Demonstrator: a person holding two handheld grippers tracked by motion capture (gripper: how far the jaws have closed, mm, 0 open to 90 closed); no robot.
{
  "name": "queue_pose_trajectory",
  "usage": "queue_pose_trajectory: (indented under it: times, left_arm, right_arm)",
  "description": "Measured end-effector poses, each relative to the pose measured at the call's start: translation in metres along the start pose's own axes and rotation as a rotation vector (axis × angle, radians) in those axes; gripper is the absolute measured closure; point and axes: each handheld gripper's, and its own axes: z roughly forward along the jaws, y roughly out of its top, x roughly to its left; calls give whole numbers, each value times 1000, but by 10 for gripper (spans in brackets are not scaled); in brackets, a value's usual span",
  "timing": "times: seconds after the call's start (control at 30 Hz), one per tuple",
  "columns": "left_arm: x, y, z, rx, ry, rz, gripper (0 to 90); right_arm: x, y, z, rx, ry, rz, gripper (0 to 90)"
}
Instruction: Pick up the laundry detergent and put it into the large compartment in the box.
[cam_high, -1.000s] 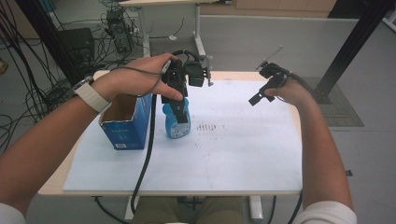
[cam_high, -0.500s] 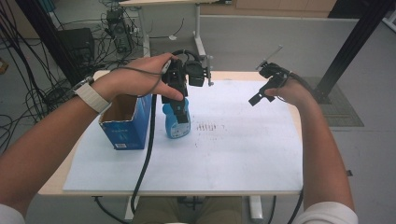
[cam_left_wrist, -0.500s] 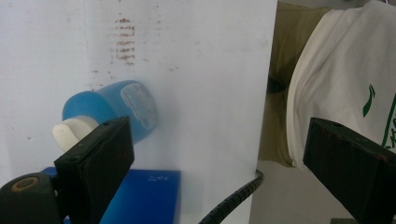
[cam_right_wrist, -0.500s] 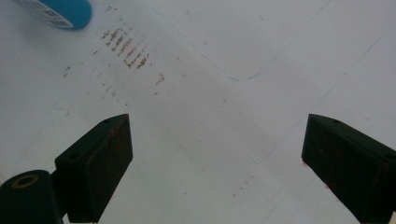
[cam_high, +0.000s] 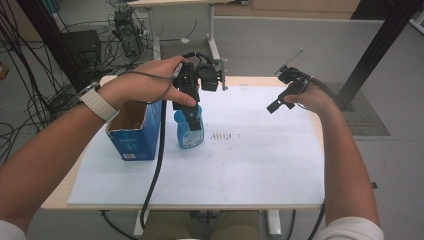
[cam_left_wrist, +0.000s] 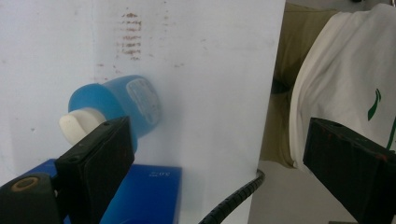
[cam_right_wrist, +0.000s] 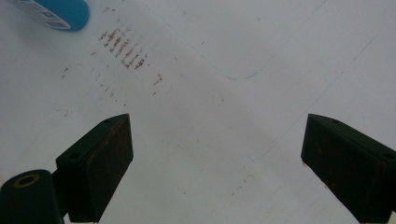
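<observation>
Hovering over blue bottle (cam_high: 189, 131), left gripper (cam_high: 189, 111) jaws apart; bottle label unreadable; right gripper (cam_high: 281, 100) jaws apart.

Just below the left gripper (cam_high: 189, 111), the blue bottle (cam_high: 189, 131) looks like smooth, translucent plastic with a matt white cap (cam_left_wrist: 80, 127) and a glossy paper label. Beside it, the blue box (cam_high: 134, 131) is printed cardboard. Under the right gripper (cam_right_wrist: 215, 163), whose jaw pads are matt black, lies a smooth white sheet (cam_right_wrist: 261, 56) smeared with brownish marks (cam_right_wrist: 123, 49).

A white sheet (cam_high: 260, 165) covered the table (cam_high: 55, 200), with brown smudges (cam_high: 223, 136) near its middle; cables (cam_high: 30, 65) lay on the floor beyond the table's left edge.
</observation>
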Motion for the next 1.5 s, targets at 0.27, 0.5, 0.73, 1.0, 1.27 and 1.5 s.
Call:
queue_pose_trajectory:
  times: [0.27, 0.5, 0.73, 1.0, 1.27, 1.5]
  left_arm:
    - [2, 0, -3, 0, 15, -36, 91]
    - [8, 0, -5, 9, 30, -94, 91]
    - [12, -2, -6, 3, 44, -139, 91]
    - [22, -2, -4, 15, 50, -205, 88]
    - [31, -1, 1, 22, 66, -255, 88]
    - [37, -2, 5, 19, 73, -288, 88]
  right_arm:
    - [-1, 0, 1, -4, 8, 8, 81]
    - [-1, -1, 0, -5, 5, 14, 80]
    - [-1, -1, -1, 1, -4, 28, 80]
    - [-1, 1, 0, 8, -3, 28, 80]
    - [0, 1, 0, 4, -10, 28, 67]
    - [-1, 1, 0, 6, -13, 25, 56]
